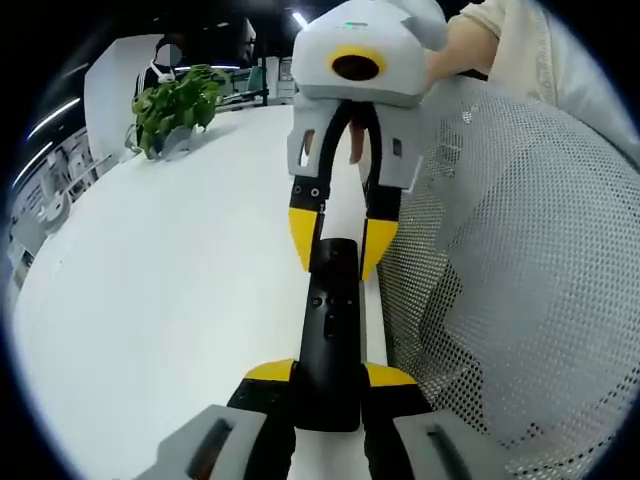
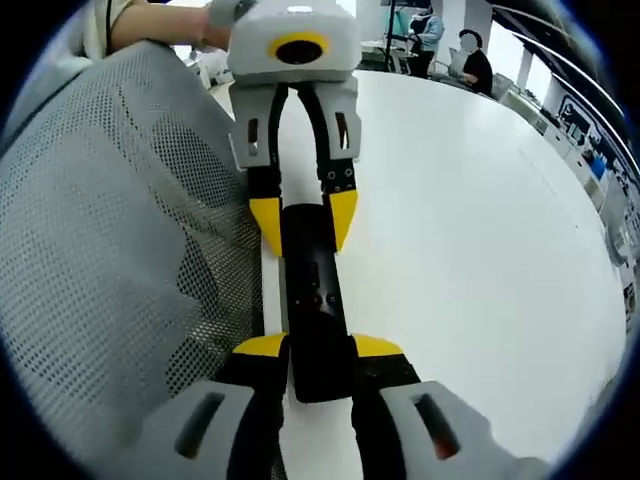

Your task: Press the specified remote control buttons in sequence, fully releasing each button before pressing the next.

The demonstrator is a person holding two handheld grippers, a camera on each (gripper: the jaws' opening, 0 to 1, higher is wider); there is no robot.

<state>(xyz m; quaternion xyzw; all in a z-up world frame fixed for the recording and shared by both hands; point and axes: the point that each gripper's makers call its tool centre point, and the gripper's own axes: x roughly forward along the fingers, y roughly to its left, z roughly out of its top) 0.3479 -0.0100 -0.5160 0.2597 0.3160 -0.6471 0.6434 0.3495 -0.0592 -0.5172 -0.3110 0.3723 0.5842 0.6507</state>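
A black remote (image 1: 332, 320) with small buttons on its face lies lengthwise along the white table's edge. My left gripper (image 1: 330, 375) has its yellow-tipped jaws closed on the near end. My right gripper (image 1: 338, 240) comes in from the top and clamps the far end, with a person's hand (image 1: 470, 45) behind it. In the right gripper view the same remote (image 2: 313, 290) runs up from my right gripper (image 2: 320, 348), which is shut on its near end. The left gripper (image 2: 303, 222) grips the other end from above.
A grey mesh chair back (image 1: 520, 280) stands close beside the remote, also seen as the mesh chair back (image 2: 120, 220). The white table (image 1: 170, 280) spreads wide on the other side. A potted plant (image 1: 175, 105) stands at its far end. People (image 2: 470, 60) sit far off.
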